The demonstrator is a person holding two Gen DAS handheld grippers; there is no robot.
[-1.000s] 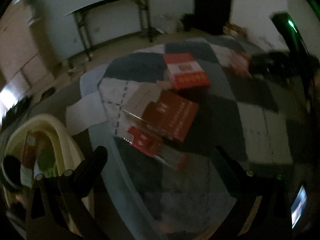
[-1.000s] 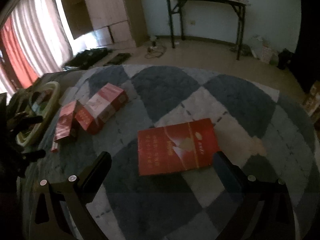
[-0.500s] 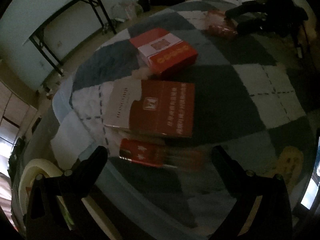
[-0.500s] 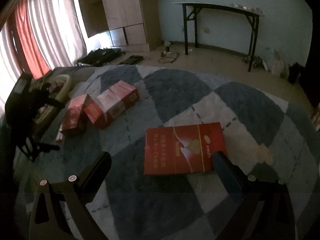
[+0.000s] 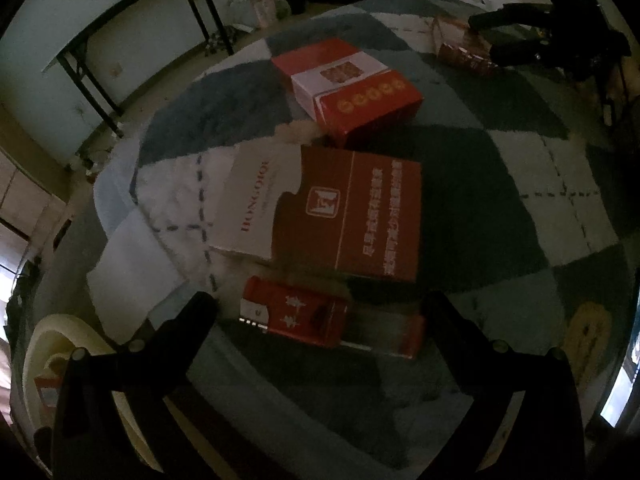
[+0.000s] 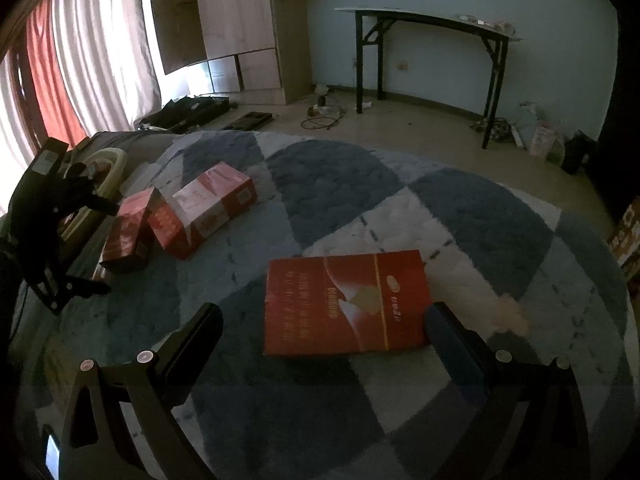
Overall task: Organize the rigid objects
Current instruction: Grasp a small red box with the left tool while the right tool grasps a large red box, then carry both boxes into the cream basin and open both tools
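The left gripper hangs with its fingers spread wide and nothing between them, low over a checked blue and white rug. Just ahead of its fingertips lies a small red packet, with a second, blurred red packet at its right end. Beyond them a flat red and white box lies on the rug, and past that a thicker red and white carton sits just beside its far edge. At the lower left edge a cream basket shows, with something red inside. Far off at the upper right the other gripper is visible beside another red box.

The right gripper is also spread apart and holds nothing. A flat red box lies on the rug between its fingers; its near right corner looks to meet the right finger, though I cannot tell if they touch. Farther left, the cartons sit clustered, with the left gripper over them. Beyond the rug stand a black-legged folding table, a wooden cabinet and red and white curtains.
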